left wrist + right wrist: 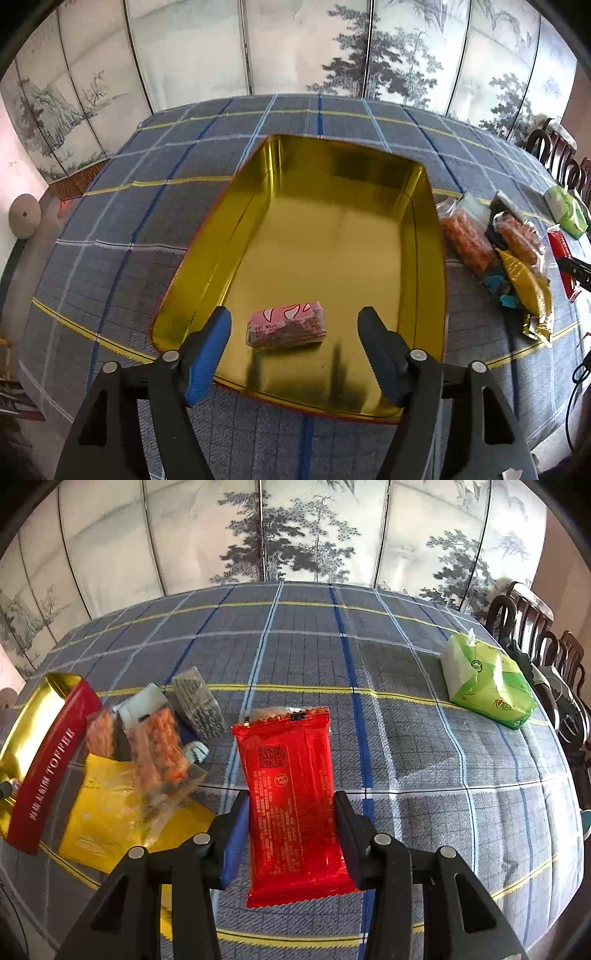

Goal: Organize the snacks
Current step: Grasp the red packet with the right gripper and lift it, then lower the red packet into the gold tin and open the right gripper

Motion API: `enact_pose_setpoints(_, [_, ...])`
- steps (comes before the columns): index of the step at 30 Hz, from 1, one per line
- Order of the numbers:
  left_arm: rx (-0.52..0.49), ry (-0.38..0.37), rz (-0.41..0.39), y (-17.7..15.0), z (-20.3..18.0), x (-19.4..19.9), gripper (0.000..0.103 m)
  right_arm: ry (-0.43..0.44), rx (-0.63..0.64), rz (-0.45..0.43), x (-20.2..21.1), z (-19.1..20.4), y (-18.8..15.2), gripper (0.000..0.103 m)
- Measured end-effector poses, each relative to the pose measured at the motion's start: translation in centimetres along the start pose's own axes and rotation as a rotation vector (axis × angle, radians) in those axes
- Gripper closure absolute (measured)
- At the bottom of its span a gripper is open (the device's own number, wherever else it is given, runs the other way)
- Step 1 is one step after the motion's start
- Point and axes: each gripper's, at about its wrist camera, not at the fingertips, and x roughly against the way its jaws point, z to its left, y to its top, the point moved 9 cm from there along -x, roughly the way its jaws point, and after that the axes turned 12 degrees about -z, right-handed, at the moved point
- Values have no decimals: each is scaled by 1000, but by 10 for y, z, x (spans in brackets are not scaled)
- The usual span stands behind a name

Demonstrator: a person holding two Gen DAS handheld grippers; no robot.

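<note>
The left gripper (293, 325) stands with its jaws spread wide and nothing pressed between them. A small pink-wrapped snack (285, 325) lies in the gap between the fingers, clear of both pads, resting on the floor of the gold tin (332, 236). The tin's near rim sits just below the fingertips, and its shiny interior stretches away ahead of them. Beyond the tin's far-right wall a loose heap of snack packets (495, 243) lies on the plaid tablecloth (147, 206).

The right gripper (291, 812) is clamped on a red snack packet (291, 794), both pads pressing its long edges, the packet's top reaching ahead of the fingertips and its bottom hanging back between the fingers. To the left of these fingers lie a yellow packet (103, 812) and clear bags of orange snacks (159, 746), then the tin's red wall lettered TOFFEE. Far ahead to the right sits a green tissue pack (487, 679).
</note>
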Motion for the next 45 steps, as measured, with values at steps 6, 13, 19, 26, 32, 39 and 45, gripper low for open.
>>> enact_pose_setpoints(6, [24, 13, -56, 11, 9, 21, 26, 60, 8, -48, 22, 33, 19, 58])
enact_pose_setpoints(13, [83, 51, -83, 11, 37, 42, 23, 212, 54, -73, 39, 113, 34, 58])
enact_pose_setpoints(19, [134, 107, -69, -2, 69, 52, 23, 322, 113, -65, 41, 188, 31, 58])
enact_pose_setpoints(26, [167, 162, -49, -16, 94, 60, 23, 419, 196, -46, 44, 261, 19, 58])
enact_pose_setpoints(32, [192, 208, -42, -22, 111, 62, 23, 454, 271, -30, 42, 298, 11, 58])
enact_pose_setpoints(39, [222, 233, -31, -26, 125, 62, 23, 470, 329, -18, 39, 320, 6, 58])
enact_pose_setpoints(45, [234, 254, -23, -28, 134, 64, 22, 470, 376, -10, 28, 337, -3, 58])
